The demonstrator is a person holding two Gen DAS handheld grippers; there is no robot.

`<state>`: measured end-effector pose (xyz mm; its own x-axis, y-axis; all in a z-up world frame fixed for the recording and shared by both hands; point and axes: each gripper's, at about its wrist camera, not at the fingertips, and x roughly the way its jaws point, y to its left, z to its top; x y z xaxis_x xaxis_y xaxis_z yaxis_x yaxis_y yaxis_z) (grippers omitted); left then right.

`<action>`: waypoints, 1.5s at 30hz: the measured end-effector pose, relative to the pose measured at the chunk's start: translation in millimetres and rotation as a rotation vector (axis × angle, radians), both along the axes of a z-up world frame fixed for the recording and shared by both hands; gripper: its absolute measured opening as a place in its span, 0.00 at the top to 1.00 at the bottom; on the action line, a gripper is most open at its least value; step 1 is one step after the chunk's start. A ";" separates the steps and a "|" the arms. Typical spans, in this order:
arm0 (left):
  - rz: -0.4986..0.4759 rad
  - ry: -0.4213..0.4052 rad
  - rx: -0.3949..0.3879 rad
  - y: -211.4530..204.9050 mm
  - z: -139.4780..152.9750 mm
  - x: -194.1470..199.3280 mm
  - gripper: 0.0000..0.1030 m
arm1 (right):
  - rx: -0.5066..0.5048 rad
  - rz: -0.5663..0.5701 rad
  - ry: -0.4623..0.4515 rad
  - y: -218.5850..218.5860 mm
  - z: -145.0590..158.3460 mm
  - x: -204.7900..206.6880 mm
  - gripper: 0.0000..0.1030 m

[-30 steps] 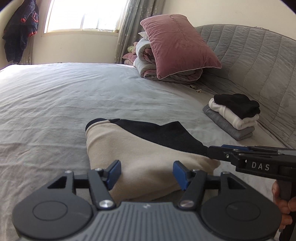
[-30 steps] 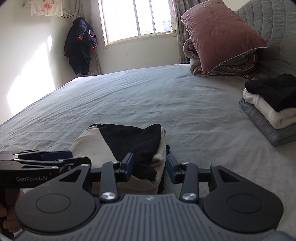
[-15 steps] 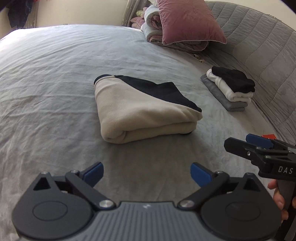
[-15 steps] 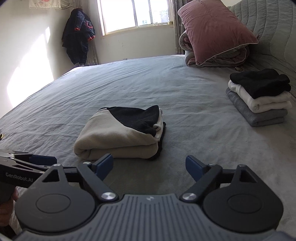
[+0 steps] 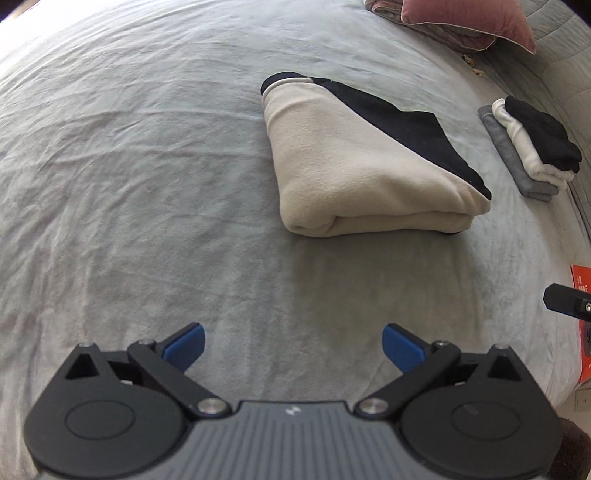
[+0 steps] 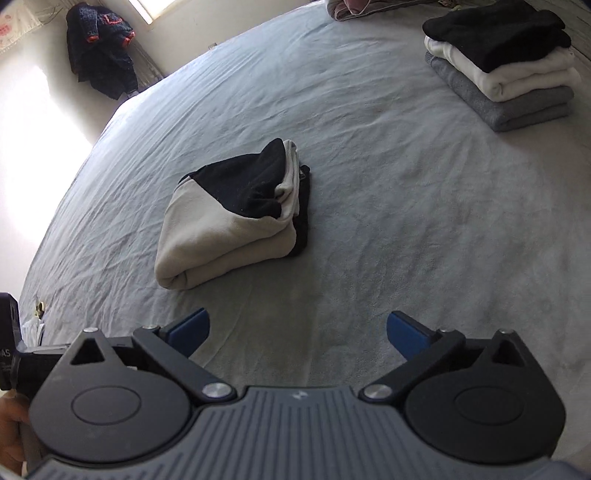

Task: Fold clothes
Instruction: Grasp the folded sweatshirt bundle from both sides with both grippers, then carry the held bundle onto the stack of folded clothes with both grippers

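Clothes task: left gripper [image 5: 291, 345] and right gripper [image 6: 297, 330] both spread wide, holding nothing, above grey bedsheet [image 5: 129, 166]. Cream-and-black fleece garment [image 5: 354, 166] lies folded mid-bed, well apart from stack of black, white and grey folded clothes [image 6: 498, 62]. Risk: one-sided pinch lets loose black layers slide, bundle unfolds.

The left gripper [image 5: 293, 349], black with blue finger pads [image 5: 184, 345], hangs spread wide and empty over a wrinkled grey bed sheet [image 5: 129, 166]. Ahead lies a folded cream fleece garment with a black panel [image 5: 354, 166], apart from the gripper. Well to its right sits a small stack of folded grey, white and black clothes [image 5: 532, 147], with a dusty-pink velvet pillow [image 5: 472, 16] at the top edge.
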<state>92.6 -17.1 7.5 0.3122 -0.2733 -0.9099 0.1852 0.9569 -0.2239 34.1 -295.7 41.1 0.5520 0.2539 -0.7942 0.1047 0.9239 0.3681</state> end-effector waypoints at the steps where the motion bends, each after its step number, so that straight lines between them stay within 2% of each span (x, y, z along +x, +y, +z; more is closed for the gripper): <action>1: 0.006 0.014 0.006 0.8 -1.3 5.7 0.01 | -0.020 0.024 0.012 0.6 -0.9 4.2 0.00; 4: 0.026 0.037 0.023 1.9 -4.3 23.4 0.01 | -0.013 0.060 0.066 -0.3 -6.4 16.4 0.00; 7: 0.054 0.059 0.024 2.4 -6.2 40.8 0.00 | 0.035 0.051 0.100 -5.1 -10.0 29.9 0.00; 11: 0.079 0.137 -0.076 6.6 -11.0 65.2 0.01 | 0.074 0.023 0.103 -12.8 -10.2 50.5 0.00; 16: 0.024 0.139 -0.166 8.7 -13.4 90.9 0.01 | 0.041 0.031 0.089 -18.0 -13.3 77.8 0.00; 22: -0.071 0.130 -0.236 8.6 -13.8 107.1 0.01 | 0.153 0.044 0.114 -26.7 -32.0 103.5 0.00; 25: -0.101 0.124 -0.303 12.4 -13.3 115.1 0.01 | 0.244 0.025 0.132 -33.1 -42.9 111.8 0.00; 34: -0.036 0.149 -0.541 18.2 -33.0 137.8 0.01 | 0.470 -0.032 0.096 -54.6 -62.1 125.1 0.00; 37: -0.011 0.151 -0.593 15.8 -41.0 140.8 0.01 | 0.510 -0.034 0.084 -56.9 -64.9 129.5 0.00; 41: 0.035 0.159 -0.622 18.1 -45.5 140.6 0.00 | 0.550 -0.037 0.071 -57.5 -69.0 134.4 0.00; 43: 0.057 0.170 -0.642 21.6 -47.3 141.5 0.00 | 0.572 -0.032 0.055 -55.4 -70.5 136.4 0.03; 45: 0.077 0.175 -0.661 23.0 -48.9 141.8 0.00 | 0.589 -0.036 0.045 -54.1 -73.3 139.2 0.12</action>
